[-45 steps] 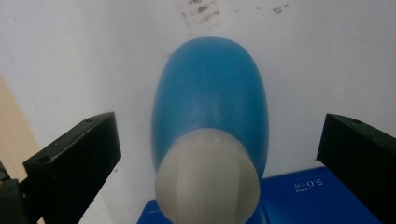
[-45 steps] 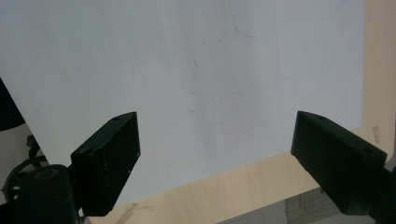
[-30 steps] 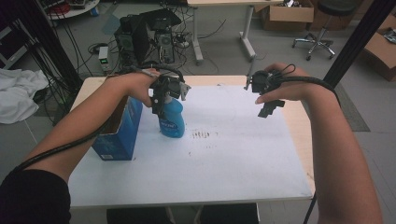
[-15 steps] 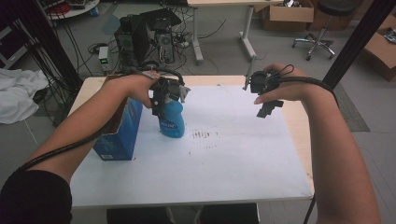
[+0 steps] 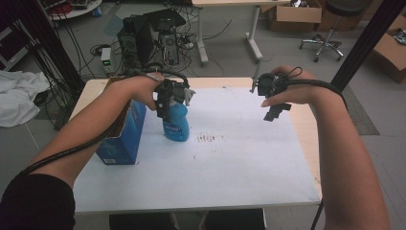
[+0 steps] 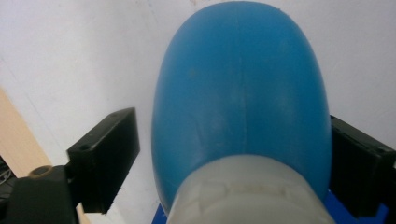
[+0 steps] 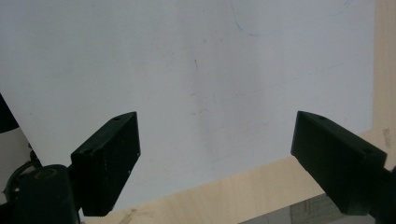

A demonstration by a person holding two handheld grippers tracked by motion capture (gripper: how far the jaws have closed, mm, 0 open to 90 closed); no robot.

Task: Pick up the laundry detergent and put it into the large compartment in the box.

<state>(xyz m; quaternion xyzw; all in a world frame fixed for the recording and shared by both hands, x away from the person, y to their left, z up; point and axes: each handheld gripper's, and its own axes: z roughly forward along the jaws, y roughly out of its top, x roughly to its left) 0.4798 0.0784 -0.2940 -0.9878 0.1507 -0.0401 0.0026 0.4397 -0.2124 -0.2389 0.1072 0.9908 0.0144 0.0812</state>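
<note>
- Left gripper view has the blue bottle [image 6: 240,93] sitting right between the two black jaws, seen from above with its pale collar [image 6: 247,191] at the bottom of the picture. The right-hand jaw looks to be touching the bottle's side, the other one has a thin gap left, so it's not a full squeeze yet.
- In the high view the bottle [image 5: 175,123] stands upright on the white table top [image 5: 249,158], towards the back left, just beside a blue box [image 5: 122,134].
- The left gripper [image 5: 168,101] comes down over the bottle's top and its jaws have just been closing in on it.
- My take on doing this step well — finish the squeeze evenly so both pads land on the shoulder below the collar, not on the rounded belly where it could slip out. I'd keep the hand steady and straight over it, since a push from one side only could tip the bottle toward the box.
- The right gripper [image 5: 276,111] hangs over the far right part of the table, well apart from the bottle, jaws wide apart with nothing in them — bare table top [image 7: 210,84] below.
- Count: one bottle, one box, two grippers, one table. A few small dark marks [image 5: 207,138] on the table near the bottle, too small to count.
</note>
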